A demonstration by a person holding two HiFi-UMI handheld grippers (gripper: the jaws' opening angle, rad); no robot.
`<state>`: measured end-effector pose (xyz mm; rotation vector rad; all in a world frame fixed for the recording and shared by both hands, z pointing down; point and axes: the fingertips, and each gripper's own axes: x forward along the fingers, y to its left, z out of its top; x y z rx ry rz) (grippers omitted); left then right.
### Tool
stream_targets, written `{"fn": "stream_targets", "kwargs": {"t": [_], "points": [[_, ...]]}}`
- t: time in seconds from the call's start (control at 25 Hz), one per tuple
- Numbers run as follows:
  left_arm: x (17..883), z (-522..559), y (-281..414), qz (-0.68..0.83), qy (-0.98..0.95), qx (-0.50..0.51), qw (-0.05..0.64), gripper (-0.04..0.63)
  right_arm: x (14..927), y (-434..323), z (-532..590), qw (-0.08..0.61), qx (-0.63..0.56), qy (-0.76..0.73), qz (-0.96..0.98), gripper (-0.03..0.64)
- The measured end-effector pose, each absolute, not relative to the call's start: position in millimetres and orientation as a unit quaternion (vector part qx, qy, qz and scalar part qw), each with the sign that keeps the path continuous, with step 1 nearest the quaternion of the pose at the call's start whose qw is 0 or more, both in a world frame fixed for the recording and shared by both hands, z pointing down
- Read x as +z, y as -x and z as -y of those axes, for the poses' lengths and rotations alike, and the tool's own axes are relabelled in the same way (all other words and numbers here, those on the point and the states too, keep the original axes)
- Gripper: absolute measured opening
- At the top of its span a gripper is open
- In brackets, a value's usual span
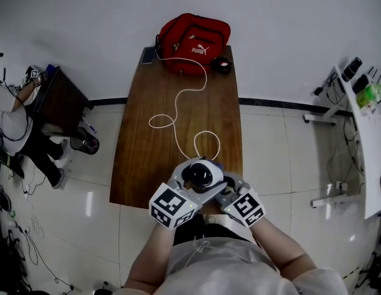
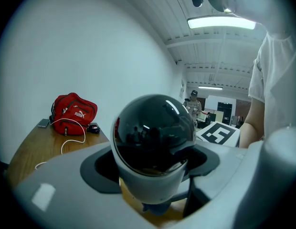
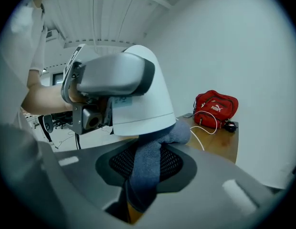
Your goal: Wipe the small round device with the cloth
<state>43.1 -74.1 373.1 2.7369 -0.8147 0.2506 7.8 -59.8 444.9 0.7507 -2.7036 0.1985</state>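
Left gripper point(image 2: 153, 190), right gripper point(image 3: 143, 185), both clamped

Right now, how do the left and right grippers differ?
The left gripper clamps the hard, glossy device; the right gripper pinches the soft cloth. The left gripper's jaws stand wide around the device; the right gripper's sit close on the cloth. Both are shut on something over the table's near end.
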Motion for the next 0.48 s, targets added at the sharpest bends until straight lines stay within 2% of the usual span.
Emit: {"fn": "stream_targets", "kwargs": {"t": [0.2,0.48], "points": [[377,77,-42,0.278,-0.946,0.088,0.139,0.379,451,3,46,0.188,0.05,-0.237,0.952,0.11],[387,79,-43,0.28,-0.944,0.09,0.149,0.379,463,15,6,0.183,0.073,-0.15,0.969,0.11]]}}
